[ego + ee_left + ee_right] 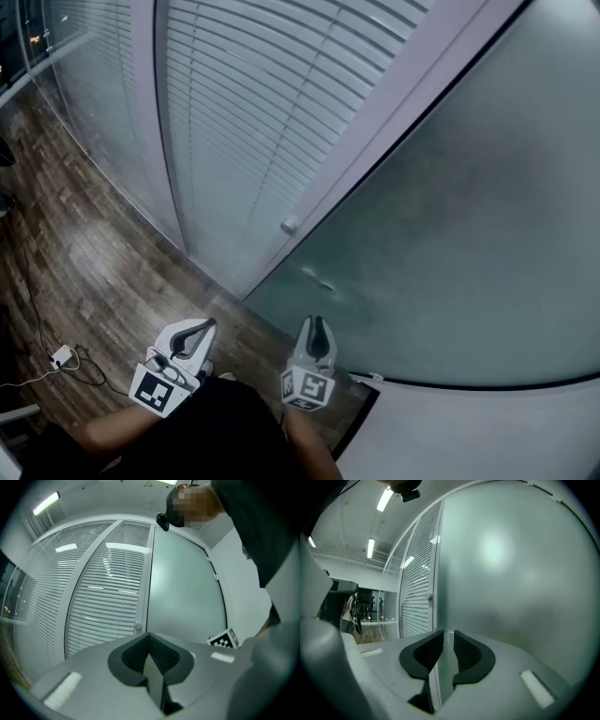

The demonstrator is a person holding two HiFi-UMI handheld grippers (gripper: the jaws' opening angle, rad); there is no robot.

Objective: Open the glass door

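The frosted glass door (pixel 469 216) fills the right of the head view, and a dark seam separates it from the pale frame (pixel 375 141). A small round knob (pixel 289 225) sits on that frame; it also shows as the knob (pixel 138 627) in the left gripper view and the knob (pixel 430 597) in the right gripper view. My right gripper (pixel 317 325) points at the door's lower part, short of the glass. Its jaws (pixel 449 633) stand slightly apart with nothing between them. My left gripper (pixel 204 326) hovers over the floor left of it, jaws (pixel 149 635) together and empty.
A glass partition with horizontal blinds (pixel 244 122) runs left of the frame. Dark wooden floor (pixel 84 253) lies below, with a cable and a white adapter (pixel 61 356) at the left. A white wall (pixel 487 431) meets the door at lower right.
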